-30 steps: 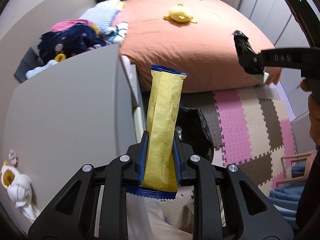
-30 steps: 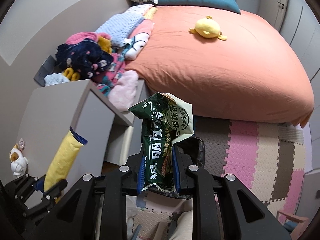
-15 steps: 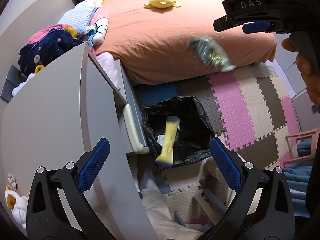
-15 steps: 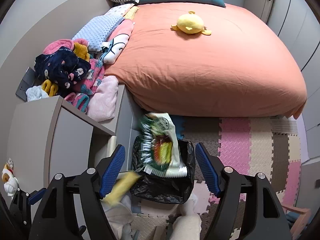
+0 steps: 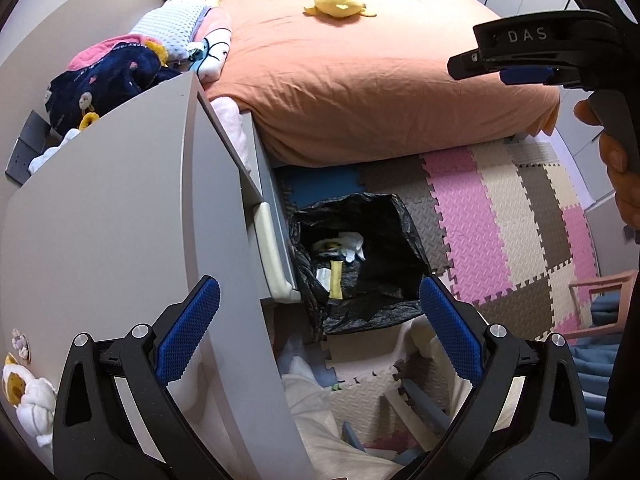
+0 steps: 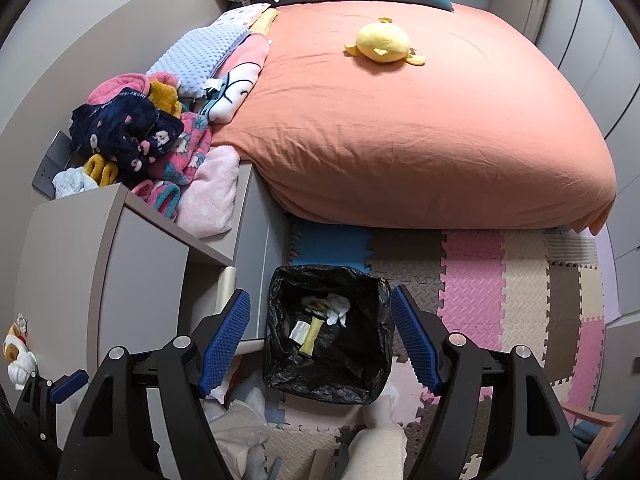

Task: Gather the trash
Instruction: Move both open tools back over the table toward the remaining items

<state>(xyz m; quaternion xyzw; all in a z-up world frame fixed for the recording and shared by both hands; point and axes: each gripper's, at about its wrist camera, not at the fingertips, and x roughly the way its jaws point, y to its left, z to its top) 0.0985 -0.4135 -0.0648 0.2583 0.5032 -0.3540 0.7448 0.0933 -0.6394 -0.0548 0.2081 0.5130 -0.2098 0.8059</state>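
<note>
A bin lined with a black bag (image 5: 384,312) (image 6: 280,344) stands on the foam floor mat beside a grey cabinet. Inside lie a yellow wrapper (image 5: 337,280) (image 6: 313,336), a white crumpled piece (image 5: 354,244) (image 6: 338,308) and the green snack packet, partly hidden (image 6: 314,304). My left gripper (image 5: 320,332) is open and empty above the bin's near rim. My right gripper (image 6: 320,336) is open and empty, right over the bin; it also shows at the upper right of the left wrist view (image 5: 532,52).
A grey cabinet (image 5: 120,220) (image 6: 72,264) stands left of the bin, with small toys (image 5: 24,392) on its front corner. A bed with an orange cover (image 6: 420,120), a yellow plush (image 6: 382,42) and piled clothes (image 6: 132,136) lies beyond. My legs (image 6: 376,456) are below.
Both grippers opened. The yellow wrapper and the green snack packet fell from them into the black bin bag, where they now lie. Both grippers now stand higher over the bin.
</note>
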